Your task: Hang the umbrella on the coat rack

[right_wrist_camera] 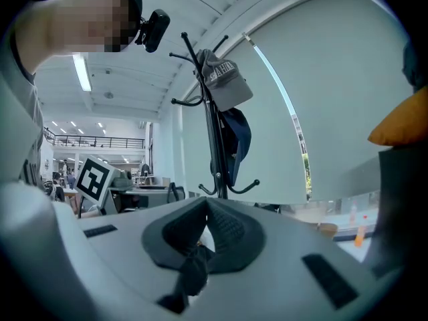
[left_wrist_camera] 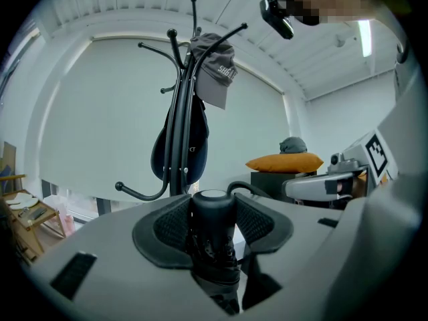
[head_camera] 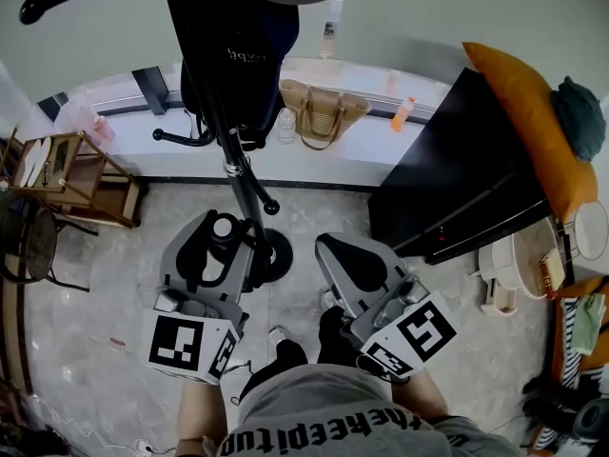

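Observation:
The black coat rack (head_camera: 243, 174) stands straight ahead, its round base (head_camera: 278, 255) on the floor between my grippers. My left gripper (head_camera: 221, 244) is shut on a folded black umbrella (head_camera: 225, 225), held upright beside the pole. In the left gripper view the umbrella (left_wrist_camera: 214, 212) fills the jaws and the coat rack (left_wrist_camera: 179, 132) rises behind it, with a lower hook (left_wrist_camera: 140, 192) free. My right gripper (head_camera: 333, 250) is shut, and a thin black strap (right_wrist_camera: 194, 273) is pinched between its pads (right_wrist_camera: 227, 229). A black loop (left_wrist_camera: 251, 187) arcs from the umbrella's top toward that gripper.
A grey cap (left_wrist_camera: 217, 72) and a dark bag (left_wrist_camera: 194, 146) hang on the rack. A woven bag (head_camera: 319, 110) sits on the window sill. A wooden stand (head_camera: 76, 174) is at left, a black cabinet (head_camera: 466, 169) with an orange cushion (head_camera: 528, 112) at right.

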`<state>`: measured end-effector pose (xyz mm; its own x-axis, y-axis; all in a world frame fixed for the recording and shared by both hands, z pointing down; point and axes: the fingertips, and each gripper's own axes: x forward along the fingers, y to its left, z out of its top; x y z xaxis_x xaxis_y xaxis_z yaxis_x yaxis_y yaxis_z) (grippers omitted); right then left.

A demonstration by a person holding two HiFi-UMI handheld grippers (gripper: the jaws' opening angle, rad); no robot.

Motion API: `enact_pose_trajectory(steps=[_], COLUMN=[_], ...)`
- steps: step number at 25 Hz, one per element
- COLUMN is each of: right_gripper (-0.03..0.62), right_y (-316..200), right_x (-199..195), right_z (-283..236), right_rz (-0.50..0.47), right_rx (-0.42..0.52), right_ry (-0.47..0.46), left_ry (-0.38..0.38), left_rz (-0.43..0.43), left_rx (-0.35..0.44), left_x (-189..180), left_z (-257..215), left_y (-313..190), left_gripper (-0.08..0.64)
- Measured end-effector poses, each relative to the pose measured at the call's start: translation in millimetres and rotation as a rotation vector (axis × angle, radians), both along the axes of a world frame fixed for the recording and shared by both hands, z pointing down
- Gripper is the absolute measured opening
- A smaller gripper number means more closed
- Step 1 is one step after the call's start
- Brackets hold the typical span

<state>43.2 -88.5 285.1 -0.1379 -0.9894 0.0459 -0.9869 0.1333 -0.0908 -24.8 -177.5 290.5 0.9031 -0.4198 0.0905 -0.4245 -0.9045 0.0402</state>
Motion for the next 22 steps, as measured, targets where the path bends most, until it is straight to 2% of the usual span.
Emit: enact_pose_trajectory(steps=[22], right_gripper=[0.012], right_y=[-31.6], right_x=[33.5], right_z=[-7.7], right_rz=[-0.274], right_rx=[-0.017], right_ry=[0.034], left_ry=[0.043], left_rz=[-0.328], left_rx=[-0.016], left_x=[16.1], left_z=[2.4], left_y=[-23.6], left_gripper=[0.207])
